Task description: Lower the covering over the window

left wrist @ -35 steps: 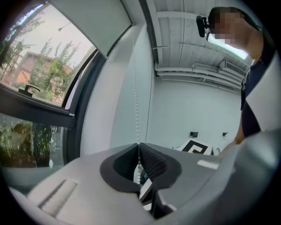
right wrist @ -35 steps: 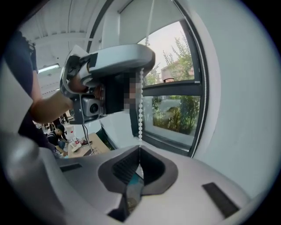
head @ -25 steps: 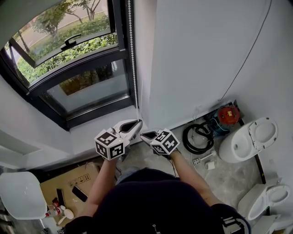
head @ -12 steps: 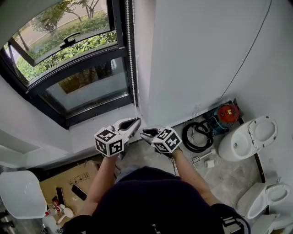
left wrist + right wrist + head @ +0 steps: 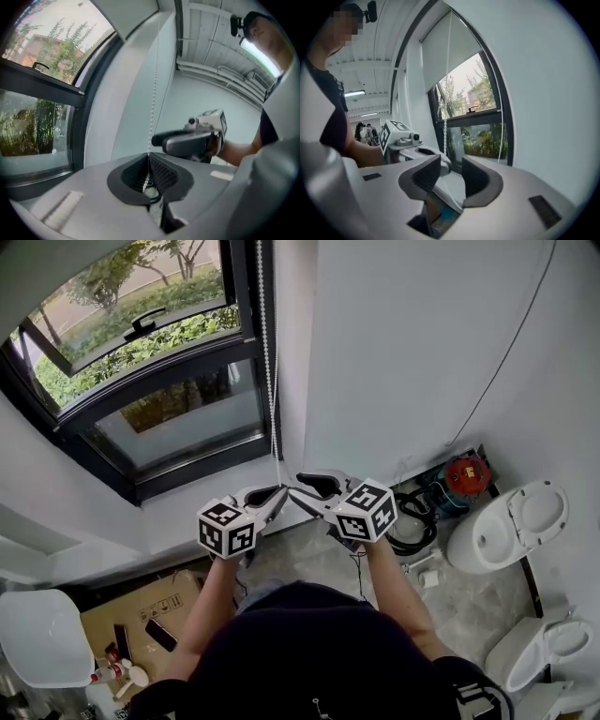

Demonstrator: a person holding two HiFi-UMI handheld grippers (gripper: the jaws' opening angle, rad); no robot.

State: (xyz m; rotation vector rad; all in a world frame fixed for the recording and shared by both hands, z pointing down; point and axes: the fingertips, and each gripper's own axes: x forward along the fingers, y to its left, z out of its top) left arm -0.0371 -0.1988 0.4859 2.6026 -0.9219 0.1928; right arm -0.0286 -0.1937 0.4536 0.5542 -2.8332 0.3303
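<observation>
A white bead chain (image 5: pixel 269 371) hangs down the right side of the dark-framed window (image 5: pixel 159 381). My left gripper (image 5: pixel 278 494) is shut on the chain's lower part; in the left gripper view the beads (image 5: pixel 153 103) run down into the closed pads (image 5: pixel 161 174) of that gripper (image 5: pixel 149 168). My right gripper (image 5: pixel 302 488) is just right of it and slightly higher. Its jaws have just been opening, and in the right gripper view that gripper (image 5: pixel 451 169) has nothing between them. The grey roller blind (image 5: pixel 447 51) covers only the top of the window.
A white wall (image 5: pixel 412 352) stands close on the right. On the floor below are a toilet (image 5: pixel 511 526), a coiled black hose (image 5: pixel 408 518), a red device (image 5: pixel 466 474) and a cardboard box (image 5: pixel 141 615). The window sill (image 5: pixel 206 501) lies under the grippers.
My right gripper has risen beside the chain and its jaws have parted. My left gripper has stayed in place, shut on the chain.
</observation>
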